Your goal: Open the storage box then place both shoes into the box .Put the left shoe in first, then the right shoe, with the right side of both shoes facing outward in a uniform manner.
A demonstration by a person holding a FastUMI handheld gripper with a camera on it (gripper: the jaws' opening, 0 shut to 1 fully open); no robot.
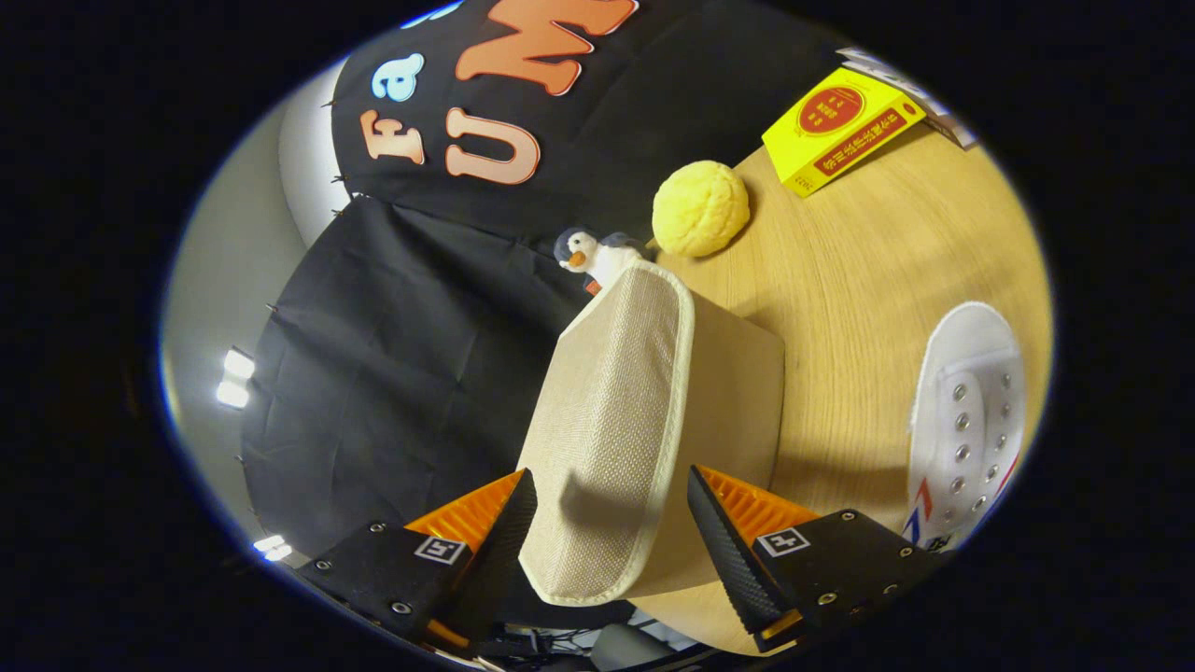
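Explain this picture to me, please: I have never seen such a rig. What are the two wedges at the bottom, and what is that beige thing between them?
A person carries a hand-held two-finger gripper; the camera rides on it and looks forward along the fingers, which are the wedges. The view is tilted. Between the fingers stands the beige fabric lid of the storage box. The fingers flank it with gaps, so they look open, not pressing. On the wooden table beyond lie a white shoe, a yellow ball, a yellow box and a toy penguin.
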